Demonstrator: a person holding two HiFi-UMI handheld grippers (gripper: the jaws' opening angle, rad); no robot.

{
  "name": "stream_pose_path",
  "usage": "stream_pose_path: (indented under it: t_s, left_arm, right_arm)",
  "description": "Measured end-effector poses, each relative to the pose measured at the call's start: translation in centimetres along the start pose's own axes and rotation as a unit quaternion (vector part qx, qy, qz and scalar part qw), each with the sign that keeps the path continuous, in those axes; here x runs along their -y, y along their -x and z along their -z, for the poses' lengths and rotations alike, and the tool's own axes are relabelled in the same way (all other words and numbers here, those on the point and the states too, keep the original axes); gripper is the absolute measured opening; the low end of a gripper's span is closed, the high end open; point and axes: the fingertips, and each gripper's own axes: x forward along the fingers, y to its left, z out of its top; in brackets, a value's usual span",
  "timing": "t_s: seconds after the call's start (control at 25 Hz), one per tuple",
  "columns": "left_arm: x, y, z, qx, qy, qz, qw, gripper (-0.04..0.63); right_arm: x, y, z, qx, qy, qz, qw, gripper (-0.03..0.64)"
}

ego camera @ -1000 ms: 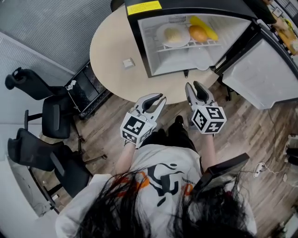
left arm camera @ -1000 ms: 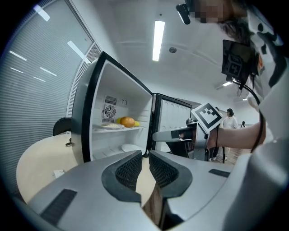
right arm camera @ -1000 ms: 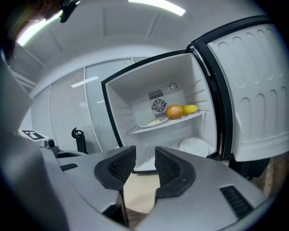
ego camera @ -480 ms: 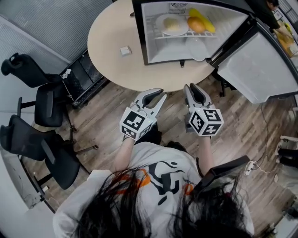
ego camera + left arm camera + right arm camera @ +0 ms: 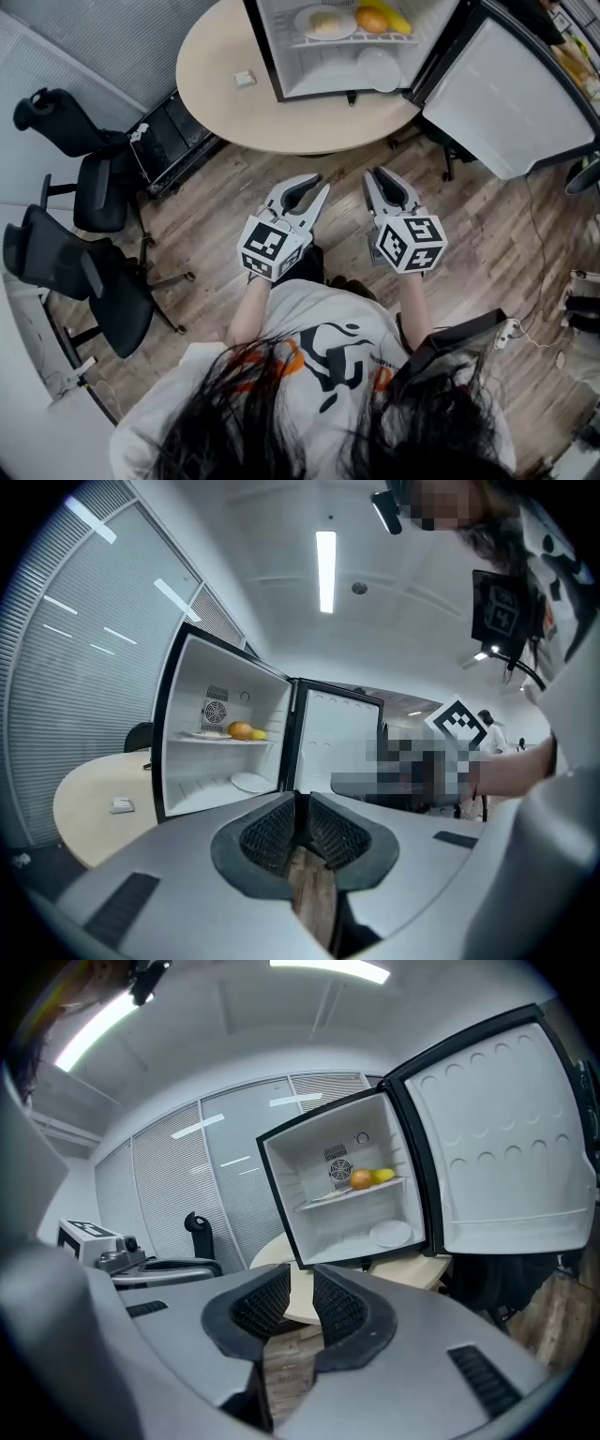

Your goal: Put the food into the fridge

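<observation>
Lying inside fridge (image 5: 265, 54), food (image 5: 370, 19) well apart from right tool (image 5: 375, 175)

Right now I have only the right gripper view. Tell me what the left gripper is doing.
Observer: The left gripper is empty, with its jaws together, and it is aimed toward the open fridge.
Operator: Check the plate on the upper shelf. I only see it edge-on.
Observer: The head view looks down onto the plate. It carries pale yellowish food and sits next to the orange fruit.
Operator: Report anything loose on the table.
Observer: One small white object lies on the round table. In the head view it is to the left of the fridge.
</observation>
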Motion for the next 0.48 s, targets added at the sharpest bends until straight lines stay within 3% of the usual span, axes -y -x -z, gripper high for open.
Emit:
stream_pose_path:
  t_s: [0.48]
  left_arm:
    - [9.5,3.0,2.3,-0.022,-0.021,-0.009,0.9995,0.044]
  right_arm:
    - [0.2,8.7,4.1,0.006,-0.014,-0.022,1.0,0.077]
